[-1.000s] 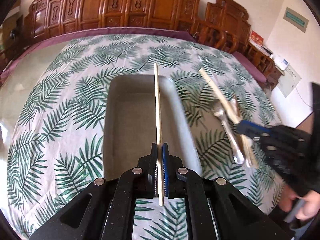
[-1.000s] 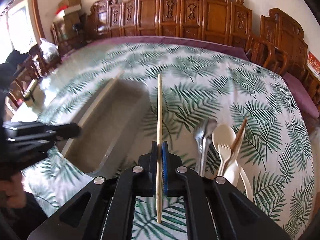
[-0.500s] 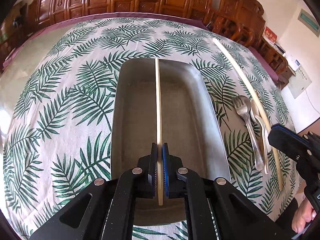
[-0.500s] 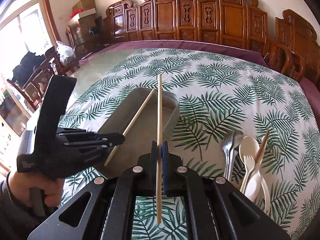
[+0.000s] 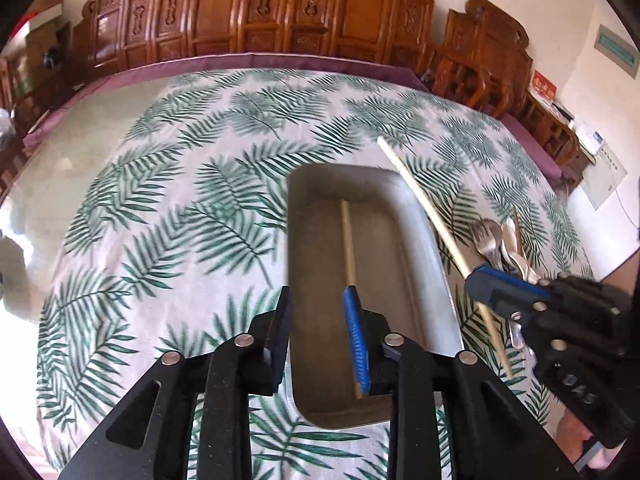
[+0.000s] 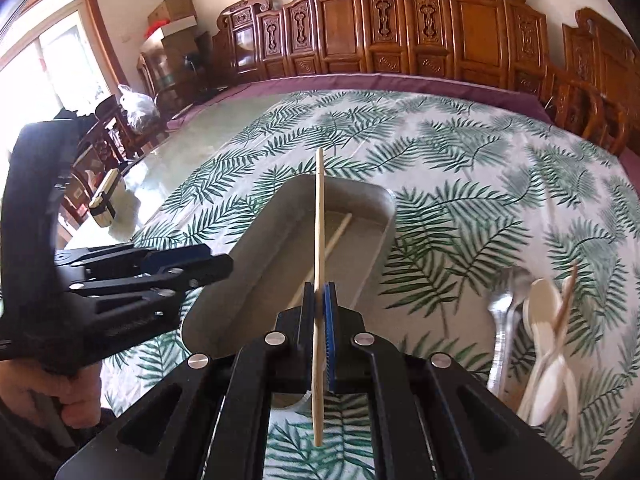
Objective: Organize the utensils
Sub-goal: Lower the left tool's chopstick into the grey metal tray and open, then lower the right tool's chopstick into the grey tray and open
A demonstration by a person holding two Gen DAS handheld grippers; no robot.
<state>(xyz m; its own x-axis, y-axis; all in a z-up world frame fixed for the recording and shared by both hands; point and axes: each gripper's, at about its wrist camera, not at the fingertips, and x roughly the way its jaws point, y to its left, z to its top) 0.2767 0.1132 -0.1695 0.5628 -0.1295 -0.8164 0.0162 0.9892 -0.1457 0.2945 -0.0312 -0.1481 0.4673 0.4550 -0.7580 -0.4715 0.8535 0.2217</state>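
A grey metal tray (image 5: 416,248) lies on the leaf-print tablecloth; it also shows in the right wrist view (image 6: 248,264). One wooden chopstick (image 5: 347,240) lies flat inside it, also seen from the right wrist (image 6: 340,232). My left gripper (image 5: 318,304) is open and empty just above the tray's near end; it appears at the left of the right wrist view (image 6: 208,266). My right gripper (image 6: 319,292) is shut on a second chopstick (image 6: 319,216), held above the tray's right rim; from the left wrist this chopstick (image 5: 424,204) slants over that rim.
A pile of metal forks and spoons (image 6: 508,304) and pale plastic cutlery (image 6: 548,332) lies on the cloth right of the tray, also in the left wrist view (image 5: 496,240). Carved wooden chairs (image 6: 400,32) line the table's far edge.
My left gripper has opened and let its chopstick go; it now lies in the tray. The left gripper has drawn back. My right gripper has carried its chopstick over the tray.
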